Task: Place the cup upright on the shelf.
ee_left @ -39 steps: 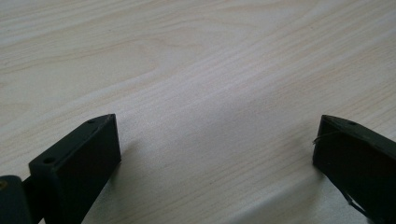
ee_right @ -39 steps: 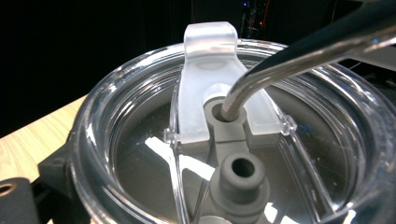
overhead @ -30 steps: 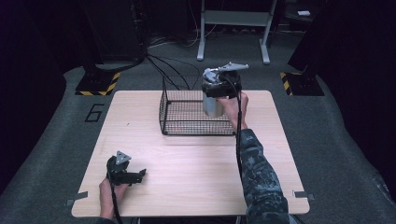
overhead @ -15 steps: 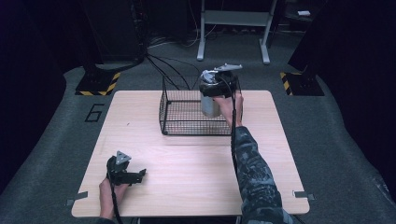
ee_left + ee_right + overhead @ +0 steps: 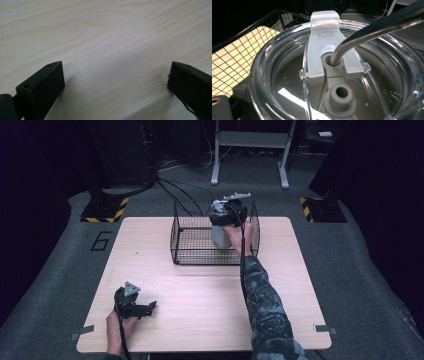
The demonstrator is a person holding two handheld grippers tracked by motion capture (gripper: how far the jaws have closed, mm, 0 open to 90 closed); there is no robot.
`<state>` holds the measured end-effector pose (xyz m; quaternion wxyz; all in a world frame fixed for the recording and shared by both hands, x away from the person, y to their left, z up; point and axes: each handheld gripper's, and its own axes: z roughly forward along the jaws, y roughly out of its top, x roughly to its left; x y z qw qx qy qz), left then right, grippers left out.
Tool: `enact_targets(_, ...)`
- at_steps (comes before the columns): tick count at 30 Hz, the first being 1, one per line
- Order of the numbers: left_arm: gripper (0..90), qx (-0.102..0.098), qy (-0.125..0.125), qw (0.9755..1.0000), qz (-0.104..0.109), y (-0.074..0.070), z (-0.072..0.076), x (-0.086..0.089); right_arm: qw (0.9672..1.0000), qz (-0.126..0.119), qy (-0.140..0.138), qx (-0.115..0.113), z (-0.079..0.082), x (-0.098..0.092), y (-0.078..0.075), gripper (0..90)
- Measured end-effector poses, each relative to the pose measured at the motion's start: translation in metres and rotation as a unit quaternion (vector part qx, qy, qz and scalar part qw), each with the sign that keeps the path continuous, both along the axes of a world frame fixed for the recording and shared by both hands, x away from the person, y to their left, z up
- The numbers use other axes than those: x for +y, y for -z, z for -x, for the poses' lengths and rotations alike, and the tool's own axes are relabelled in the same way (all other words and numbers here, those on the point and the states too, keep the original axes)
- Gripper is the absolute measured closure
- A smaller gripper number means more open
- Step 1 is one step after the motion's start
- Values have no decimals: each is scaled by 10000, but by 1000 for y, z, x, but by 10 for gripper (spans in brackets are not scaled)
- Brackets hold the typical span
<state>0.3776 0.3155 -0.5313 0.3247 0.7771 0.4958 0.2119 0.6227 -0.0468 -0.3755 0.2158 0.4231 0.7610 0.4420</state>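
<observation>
Tumbler (image 5: pixel 220 236) | clamped by right hand-held gripper (image 5: pixel 226 220) inside wire basket (image 5: pixel 180 251) | left hand-held gripper (image 5: pixel 145 308) wide open, empty | risk: straw (image 5: pixel 372 27) snagged on basket rim.

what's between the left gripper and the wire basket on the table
Bare wooden table: the high view shows nothing lying between the left gripper and the wire basket.

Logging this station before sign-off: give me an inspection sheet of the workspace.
Surface: light wood table, bare grain.
Job's things: cup with clear lid and metal straw, at the wire basket.
Clutter: nothing seen.
Grippers: right tool grips the cup over the basket; left tool rests open near the table's front left.
Cables: black bundle on the floor behind the table.
Surroundings: dark floor, hazard-striped feet, metal stand.
</observation>
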Motion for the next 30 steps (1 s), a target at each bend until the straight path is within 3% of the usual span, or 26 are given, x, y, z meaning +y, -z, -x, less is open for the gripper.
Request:
enact_targets(4, 8, -24, 91, 9999, -110, -1, -1, 2, 9999, -4, 32, 107, -3, 4, 7, 33)
enact_targets(16, 8, -38, 71, 9999, -101, -1, -1, 1, 9993, 77, 121, 332, -12, 10, 25, 34)
enact_targets(25, 11, -35, 62, 9999, -87, 0, 0, 1, 9992, 158, 117, 356, -12, 12, 31, 33)
enact_targets(30, 10, -51, 35, 10000, -59, 0, 0, 1, 9992, 62, 110, 369, -10, 12, 33, 33)
